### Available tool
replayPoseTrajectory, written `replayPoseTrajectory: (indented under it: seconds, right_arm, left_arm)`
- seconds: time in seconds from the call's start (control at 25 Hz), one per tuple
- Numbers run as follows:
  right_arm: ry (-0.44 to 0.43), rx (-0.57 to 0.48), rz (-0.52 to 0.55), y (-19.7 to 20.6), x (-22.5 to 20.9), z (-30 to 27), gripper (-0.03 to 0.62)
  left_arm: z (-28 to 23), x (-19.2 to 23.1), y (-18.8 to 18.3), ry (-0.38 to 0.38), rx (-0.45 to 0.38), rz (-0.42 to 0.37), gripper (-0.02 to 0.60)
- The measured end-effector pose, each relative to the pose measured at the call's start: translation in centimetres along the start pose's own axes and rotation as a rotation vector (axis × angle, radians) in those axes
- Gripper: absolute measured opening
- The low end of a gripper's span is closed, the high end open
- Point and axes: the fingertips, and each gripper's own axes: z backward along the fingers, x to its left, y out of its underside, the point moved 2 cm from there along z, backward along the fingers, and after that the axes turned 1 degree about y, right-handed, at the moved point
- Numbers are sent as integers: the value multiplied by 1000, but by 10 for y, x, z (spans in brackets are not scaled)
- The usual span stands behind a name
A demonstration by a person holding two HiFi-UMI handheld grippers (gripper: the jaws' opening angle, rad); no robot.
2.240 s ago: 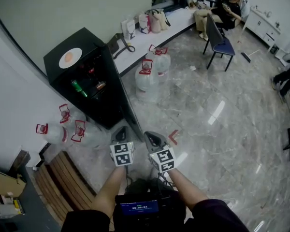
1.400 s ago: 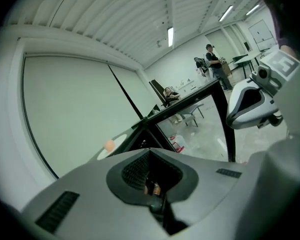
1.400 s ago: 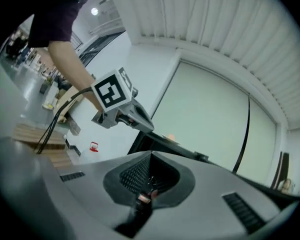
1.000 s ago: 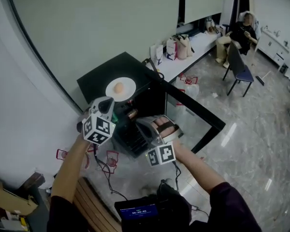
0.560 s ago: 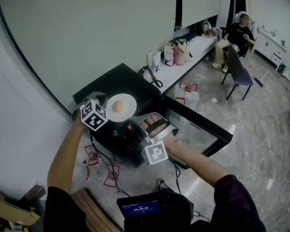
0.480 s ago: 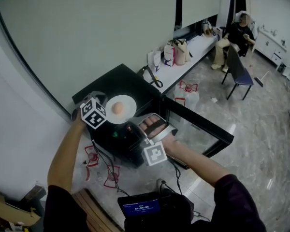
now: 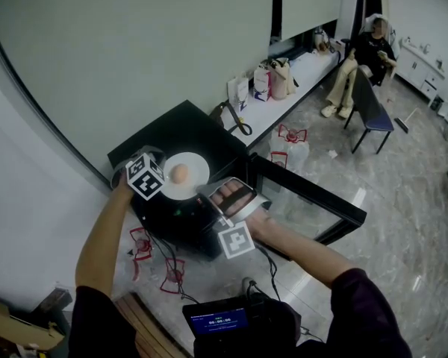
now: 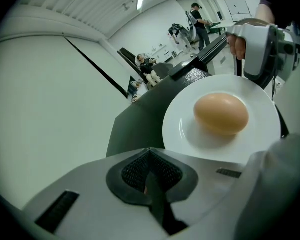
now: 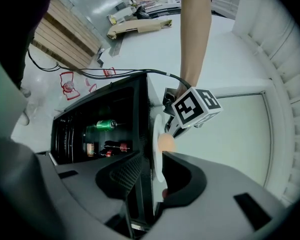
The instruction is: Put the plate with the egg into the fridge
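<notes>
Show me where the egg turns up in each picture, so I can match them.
Head view: the egg lies left of centre, on the white plate atop the black fridge.
Left gripper view: the egg is right of centre, large, mid-plate.
Right gripper view: the egg is a small orange blob just below centre, against the edge-on plate.
Shared landmark: the white plate beneath it.

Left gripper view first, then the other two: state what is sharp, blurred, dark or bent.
Left gripper view: egg and plate sharp and evenly lit, the near tongs soft, the corners dark and rounded. Right gripper view: picture rolled sideways, fridge interior dim, the egg a small blur. Head view: the wall bows at its edges, bright glare on the floor.
</notes>
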Motion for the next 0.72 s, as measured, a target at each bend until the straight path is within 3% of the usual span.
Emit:
replayPoseTrajectory:
  seconds: [0.2, 0.44, 0.72]
  right_arm:
    - [2, -1, 24, 0, 0, -5, 121]
    - [28, -3, 56, -5, -2, -3, 26]
    - [43, -2, 30, -13, 5, 8, 20]
  left_arm:
    - [3, -6, -6, 26, -22, 5, 9]
    - [9, -15, -6, 36, -33, 3, 9]
    - [45, -13, -22, -86, -136, 26, 9]
